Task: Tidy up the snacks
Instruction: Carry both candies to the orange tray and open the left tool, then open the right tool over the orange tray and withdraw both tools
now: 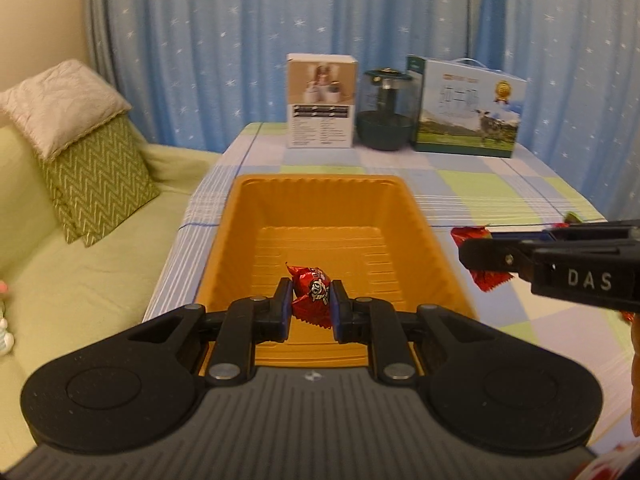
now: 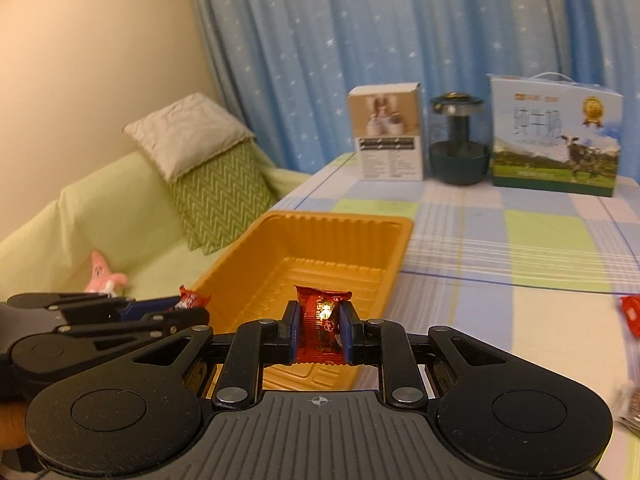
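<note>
An orange plastic tray (image 1: 240,240) (image 2: 248,248) stands empty on the checked tablecloth. My left gripper (image 1: 311,300) is shut on a red wrapped candy (image 1: 310,290), held over the tray's near end. My right gripper (image 2: 320,330) is shut on another red wrapped snack (image 2: 322,320), near the tray's front right corner. In the left wrist view the right gripper (image 1: 464,258) enters from the right with its red snack (image 1: 490,280) beside the tray. In the right wrist view the left gripper (image 2: 196,312) shows at the left with its candy (image 2: 191,299).
At the table's far edge stand a white box (image 1: 321,101), a dark green jar (image 1: 385,110) and a milk carton box with a cow picture (image 1: 468,108). A green sofa with cushions (image 1: 92,184) lies left. More red wrappers (image 2: 630,314) lie on the table at right.
</note>
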A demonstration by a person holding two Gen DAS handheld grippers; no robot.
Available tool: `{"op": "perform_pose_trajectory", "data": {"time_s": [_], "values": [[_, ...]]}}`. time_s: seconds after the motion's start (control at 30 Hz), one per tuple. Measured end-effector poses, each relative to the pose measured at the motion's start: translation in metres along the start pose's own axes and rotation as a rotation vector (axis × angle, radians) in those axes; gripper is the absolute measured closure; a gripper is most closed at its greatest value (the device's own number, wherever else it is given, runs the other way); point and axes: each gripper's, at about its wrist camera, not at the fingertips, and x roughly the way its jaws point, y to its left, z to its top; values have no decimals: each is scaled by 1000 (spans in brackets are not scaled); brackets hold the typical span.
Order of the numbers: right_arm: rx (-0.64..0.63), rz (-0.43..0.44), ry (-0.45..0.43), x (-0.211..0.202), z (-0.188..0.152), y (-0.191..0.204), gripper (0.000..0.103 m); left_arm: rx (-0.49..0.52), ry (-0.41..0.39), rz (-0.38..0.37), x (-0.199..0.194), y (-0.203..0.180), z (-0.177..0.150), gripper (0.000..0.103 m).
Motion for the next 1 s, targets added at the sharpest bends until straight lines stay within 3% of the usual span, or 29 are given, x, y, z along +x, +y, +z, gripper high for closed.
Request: {"op": "perform_pose_trajectory", "data": {"time_s": [0.13,0.37,0.43,1.0], "values": [[-20,3,25,16,-1,5,82,-55,8,-13,7,16,-2,86],[-20,10,43,31,0,4,82,-46,2,-28,12,22,-1,84],[-19,9,49,34,-1,4,82,-44,6,-29,15,22,-1,72],[-22,20,45,38,-2,7,82,-92,26,-11,15,30,-4,71]]}}
